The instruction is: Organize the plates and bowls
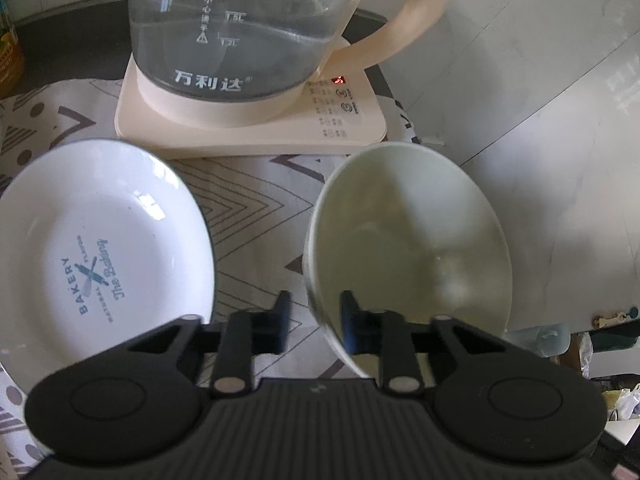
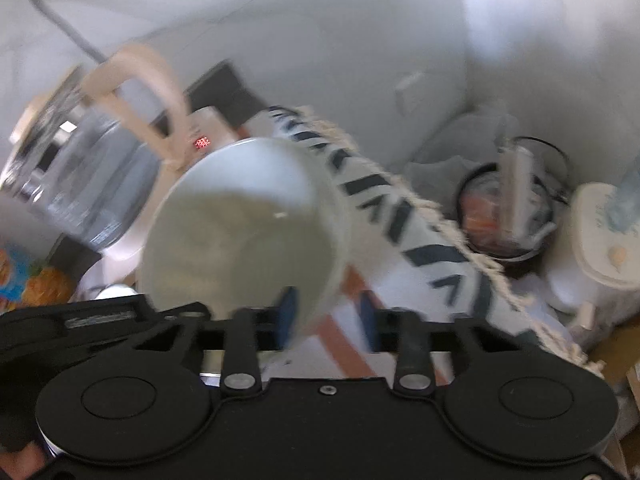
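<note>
Left wrist view, left to right. White plate (image 1: 108,232) with blue "BAKERY" print sits at the left of the frame on the patterned cloth (image 1: 256,208), flat, untouched. Upper centre: glass kettle (image 1: 236,24) with a cream handle on its cream base (image 1: 252,124), red display lit on the base's right side. Right of centre: pale bowl (image 1: 408,248), tilted so its opening faces the camera. Your left claw (image 1: 315,320) straddles the bowl's near-left rim, one finger (image 1: 282,316) outside the bowl and the other inside; the fingers are a short way apart around the rim, but you cannot tell whether the pads actually press it. Grey table (image 1: 540,80) fills the right side of the frame.

Right wrist view, blurred, left to right. Kettle (image 2: 80,184) at the left, tilted in frame. Same bowl (image 2: 244,232) at centre-left, just in front of the kettle base. Your right claw (image 2: 326,318) has its fingers apart; the left finger (image 2: 286,316) overlaps the bowl's lower edge, contact unclear, and the right finger is over the cloth (image 2: 400,216), clear of the bowl. The fringed cloth edge runs diagonally to the lower right. Dark round container (image 2: 508,216) and a white appliance (image 2: 592,240) sit at the right, below the table edge.
</note>
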Available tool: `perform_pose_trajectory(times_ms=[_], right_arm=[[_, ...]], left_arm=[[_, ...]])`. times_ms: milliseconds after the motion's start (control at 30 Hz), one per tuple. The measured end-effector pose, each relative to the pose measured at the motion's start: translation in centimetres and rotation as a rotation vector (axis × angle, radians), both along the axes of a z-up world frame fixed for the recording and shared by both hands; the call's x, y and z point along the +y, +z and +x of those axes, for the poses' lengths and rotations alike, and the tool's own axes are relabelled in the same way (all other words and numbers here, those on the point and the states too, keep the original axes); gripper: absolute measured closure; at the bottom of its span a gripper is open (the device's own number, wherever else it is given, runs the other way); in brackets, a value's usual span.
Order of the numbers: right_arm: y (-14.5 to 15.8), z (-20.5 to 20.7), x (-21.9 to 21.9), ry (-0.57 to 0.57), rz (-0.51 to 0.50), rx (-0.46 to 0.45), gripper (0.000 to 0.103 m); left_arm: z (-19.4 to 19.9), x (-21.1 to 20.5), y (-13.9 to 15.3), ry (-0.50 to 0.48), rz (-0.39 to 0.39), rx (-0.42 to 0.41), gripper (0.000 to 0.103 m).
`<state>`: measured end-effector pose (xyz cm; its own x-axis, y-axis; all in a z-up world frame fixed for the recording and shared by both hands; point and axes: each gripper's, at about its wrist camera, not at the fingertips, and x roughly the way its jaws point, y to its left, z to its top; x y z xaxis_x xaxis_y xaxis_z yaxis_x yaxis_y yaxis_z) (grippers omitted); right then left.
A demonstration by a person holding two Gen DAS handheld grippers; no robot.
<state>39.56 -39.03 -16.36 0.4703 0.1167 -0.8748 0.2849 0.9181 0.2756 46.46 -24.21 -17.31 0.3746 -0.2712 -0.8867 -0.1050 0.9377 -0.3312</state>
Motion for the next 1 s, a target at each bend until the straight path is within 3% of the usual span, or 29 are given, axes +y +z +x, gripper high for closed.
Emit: perform_pose_trajectory(times_ms=[100,367,1000], right_arm=[[0.6,-0.4,0.8,0.033,-0.052,-0.005,0.081],[2.4,-2.2,0.8,0.006,-0.032,-0.031,0.081],[7.0,-6.5,3.1,0.032,-0.017,-0.132,0.08]], left_arm=[[-0.5,0.1,0.5,-0.008,0.005,-0.013,0.091],[-2.5,1.2,2.2,-0.002,-0.016,-0.018,0.091],[-6.8,3.4,6.9,0.009,-0.016,-0.12,0.091]])
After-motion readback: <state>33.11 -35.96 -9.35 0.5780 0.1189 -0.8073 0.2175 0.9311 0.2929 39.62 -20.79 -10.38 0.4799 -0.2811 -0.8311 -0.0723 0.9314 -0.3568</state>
